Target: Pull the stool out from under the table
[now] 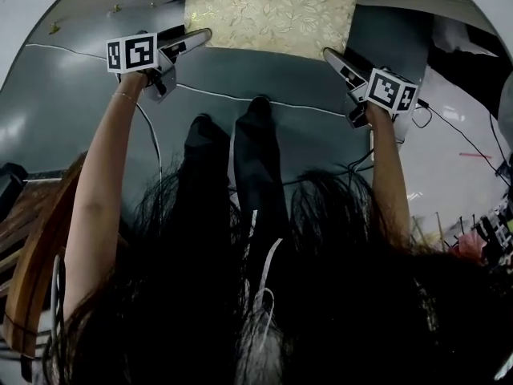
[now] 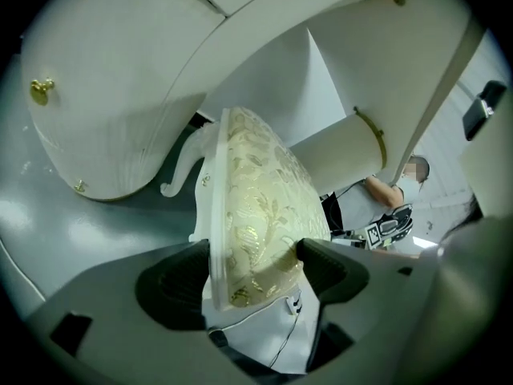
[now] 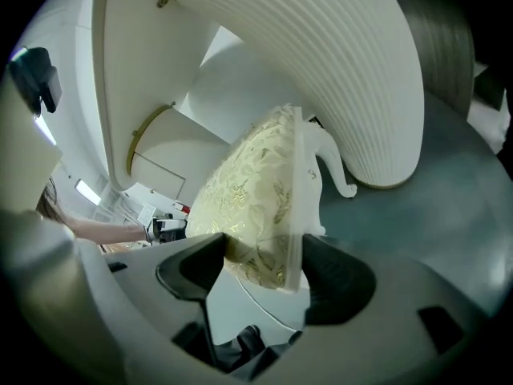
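The stool (image 1: 272, 10) has a gold-patterned cream cushion on a white frame and stands at the top of the head view, against the white table (image 2: 104, 95). My left gripper (image 1: 196, 40) is at its near left corner and my right gripper (image 1: 333, 57) at its near right corner. In the left gripper view the seat's edge (image 2: 256, 191) lies between the jaws of my left gripper (image 2: 252, 275), which stand wide and do not press on it. The right gripper view shows the same: the seat (image 3: 248, 191) sits inside the open right gripper (image 3: 256, 267). A curved white stool leg (image 3: 337, 167) shows beyond.
The table's ribbed white pedestal (image 3: 321, 70) rises right behind the stool. A thin white cable (image 1: 240, 97) runs across the grey floor by my feet (image 1: 256, 111). A wooden chair (image 1: 32, 247) stands at the left and clutter (image 1: 481, 231) at the right. Another person (image 2: 393, 191) is beyond the table.
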The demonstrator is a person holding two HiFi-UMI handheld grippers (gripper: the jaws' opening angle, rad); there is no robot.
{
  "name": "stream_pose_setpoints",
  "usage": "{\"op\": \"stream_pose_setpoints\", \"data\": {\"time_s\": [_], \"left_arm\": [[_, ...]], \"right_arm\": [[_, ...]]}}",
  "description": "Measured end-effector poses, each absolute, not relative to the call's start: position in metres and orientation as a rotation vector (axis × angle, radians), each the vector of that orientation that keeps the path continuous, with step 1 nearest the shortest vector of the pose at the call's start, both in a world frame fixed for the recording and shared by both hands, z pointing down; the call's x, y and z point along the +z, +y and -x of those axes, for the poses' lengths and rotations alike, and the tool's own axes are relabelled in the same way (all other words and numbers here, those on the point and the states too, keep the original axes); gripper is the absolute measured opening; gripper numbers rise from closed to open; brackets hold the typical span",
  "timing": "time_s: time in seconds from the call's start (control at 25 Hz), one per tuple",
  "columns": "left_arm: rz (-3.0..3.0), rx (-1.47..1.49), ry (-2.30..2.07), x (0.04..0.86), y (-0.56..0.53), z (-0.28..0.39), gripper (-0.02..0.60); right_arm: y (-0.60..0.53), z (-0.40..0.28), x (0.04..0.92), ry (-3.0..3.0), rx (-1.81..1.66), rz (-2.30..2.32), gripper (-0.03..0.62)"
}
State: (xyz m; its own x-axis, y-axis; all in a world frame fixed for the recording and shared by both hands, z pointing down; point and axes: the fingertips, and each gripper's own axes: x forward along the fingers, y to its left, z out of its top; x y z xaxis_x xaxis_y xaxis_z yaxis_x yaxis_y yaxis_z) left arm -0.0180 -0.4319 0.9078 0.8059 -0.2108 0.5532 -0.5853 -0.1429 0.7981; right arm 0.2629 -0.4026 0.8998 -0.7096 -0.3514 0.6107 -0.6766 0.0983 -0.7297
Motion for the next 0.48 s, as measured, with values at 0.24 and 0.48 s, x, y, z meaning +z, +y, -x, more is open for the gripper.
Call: {"op": "stream_pose_setpoints", "data": {"time_s": [0.24,0.48], "left_arm": [[-1.692,0.347,-0.733,0.9078,-0.4291,0.0184,0.356],[-1.648,0.403,-0.688,0.9069,-0.4269,0.0168,0.356]], "right_arm": [[-0.4011,-0.2647,0.8994,-2.075,1.634,-1.057,0.287],[-0.4032,-0.2668,0.8976,-2.042,1.627,-1.08,0.287]]}}
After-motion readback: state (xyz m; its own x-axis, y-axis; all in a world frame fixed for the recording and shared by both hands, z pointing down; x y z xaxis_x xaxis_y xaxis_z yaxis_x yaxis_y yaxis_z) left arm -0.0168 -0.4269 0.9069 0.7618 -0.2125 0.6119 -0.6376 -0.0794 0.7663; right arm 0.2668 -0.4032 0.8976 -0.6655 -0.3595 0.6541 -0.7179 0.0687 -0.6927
